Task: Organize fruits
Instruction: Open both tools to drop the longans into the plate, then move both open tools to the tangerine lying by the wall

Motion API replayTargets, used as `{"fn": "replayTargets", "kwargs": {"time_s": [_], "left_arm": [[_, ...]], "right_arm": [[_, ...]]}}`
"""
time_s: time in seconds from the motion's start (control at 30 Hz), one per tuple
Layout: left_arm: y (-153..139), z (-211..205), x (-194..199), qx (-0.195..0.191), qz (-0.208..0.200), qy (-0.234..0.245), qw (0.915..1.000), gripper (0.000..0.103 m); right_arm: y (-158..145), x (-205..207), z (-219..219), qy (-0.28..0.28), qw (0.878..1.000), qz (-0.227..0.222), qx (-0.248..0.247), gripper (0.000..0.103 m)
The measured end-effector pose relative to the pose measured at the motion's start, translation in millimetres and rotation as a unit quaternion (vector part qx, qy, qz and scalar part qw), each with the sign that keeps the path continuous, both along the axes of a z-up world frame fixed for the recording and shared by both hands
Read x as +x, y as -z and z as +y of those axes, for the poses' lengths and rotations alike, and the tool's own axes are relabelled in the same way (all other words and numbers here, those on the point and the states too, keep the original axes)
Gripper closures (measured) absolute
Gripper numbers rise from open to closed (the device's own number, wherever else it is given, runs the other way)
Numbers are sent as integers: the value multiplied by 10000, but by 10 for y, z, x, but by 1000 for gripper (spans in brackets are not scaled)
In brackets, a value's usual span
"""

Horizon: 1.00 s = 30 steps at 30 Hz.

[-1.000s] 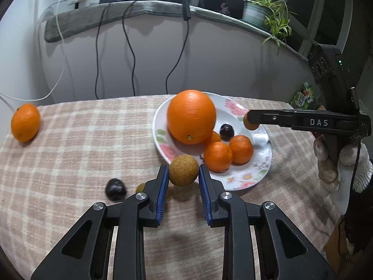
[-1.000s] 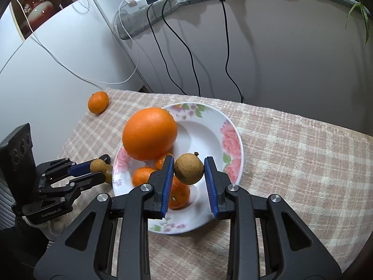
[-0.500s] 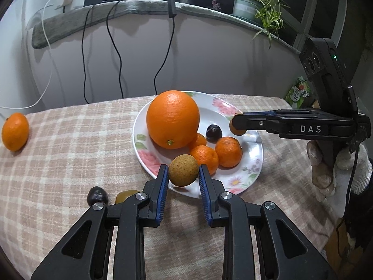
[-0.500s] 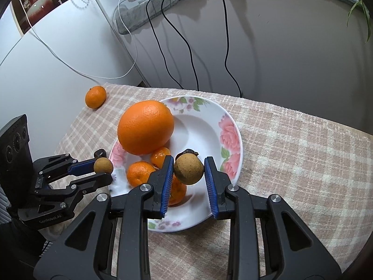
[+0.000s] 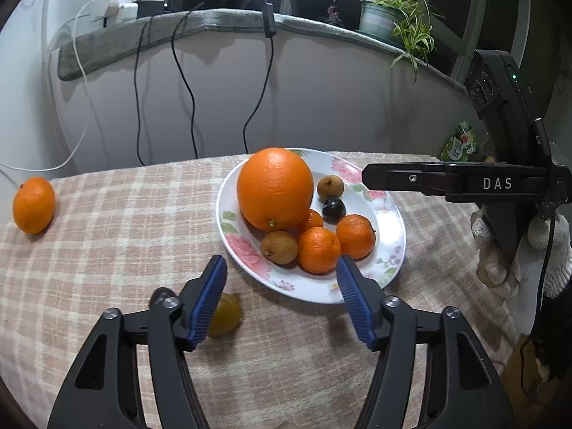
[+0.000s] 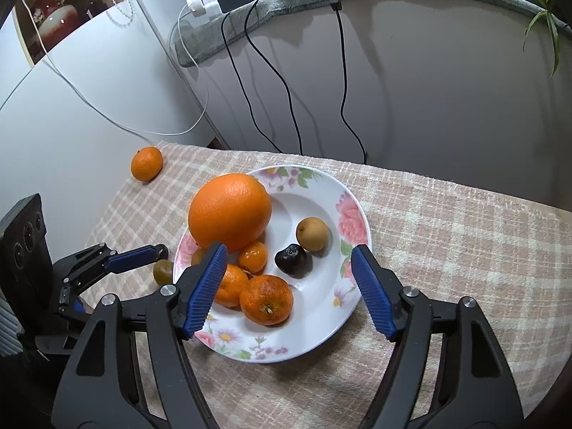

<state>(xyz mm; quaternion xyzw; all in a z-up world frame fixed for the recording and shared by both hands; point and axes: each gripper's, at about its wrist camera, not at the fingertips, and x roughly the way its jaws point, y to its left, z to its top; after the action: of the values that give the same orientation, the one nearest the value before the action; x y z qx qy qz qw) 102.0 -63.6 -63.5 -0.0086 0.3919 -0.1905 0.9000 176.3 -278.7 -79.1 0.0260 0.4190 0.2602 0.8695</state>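
Note:
A floral plate (image 5: 389,250) (image 6: 354,250) holds a big orange (image 5: 274,188) (image 6: 230,211), several small tangerines (image 5: 319,250), a dark plum (image 5: 334,210) (image 6: 291,260) and two brown longans (image 5: 279,247) (image 5: 330,187); one longan (image 6: 312,234) shows in the right wrist view. My left gripper (image 5: 282,300) is open and empty at the plate's near rim. My right gripper (image 6: 287,295) is open and empty above the plate. A yellow-green fruit (image 5: 224,315) (image 6: 163,271) and a dark fruit (image 5: 159,295) lie on the cloth beside the left fingers. A lone tangerine (image 5: 34,204) (image 6: 146,163) sits far left.
The checked tablecloth (image 5: 125,221) covers a round table against a grey wall with hanging black cables (image 5: 182,82). A ledge holds a potted plant (image 5: 389,18) and chargers (image 5: 118,1). A green packet (image 5: 461,143) stands at the back right.
Both grippers opened and let go of their longans, which now lie in the plate. Both grippers drew back a little from the plate.

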Motion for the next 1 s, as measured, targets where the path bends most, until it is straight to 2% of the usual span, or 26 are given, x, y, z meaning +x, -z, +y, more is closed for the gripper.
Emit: {"fn": "replayTargets", "kwargs": {"time_s": [0.1, 0.4, 0.7, 1.0], "left_arm": [[-37, 70, -17, 19, -49, -115, 9999, 31], [-123, 405, -68, -5, -188, -486, 9986, 31], [-159, 905, -61, -36, -257, -970, 9950, 31], [-155, 1487, 15, -71, -302, -1529, 9877, 31]], "right_arm": [[-40, -7, 34, 18, 10000, -47, 32, 19], [-216, 2, 318, -82, 9998, -169, 39, 18], [-340, 77, 816, -339, 9992, -139, 141, 18], [-378, 170, 1425, -696, 9974, -189, 79, 18]]}}
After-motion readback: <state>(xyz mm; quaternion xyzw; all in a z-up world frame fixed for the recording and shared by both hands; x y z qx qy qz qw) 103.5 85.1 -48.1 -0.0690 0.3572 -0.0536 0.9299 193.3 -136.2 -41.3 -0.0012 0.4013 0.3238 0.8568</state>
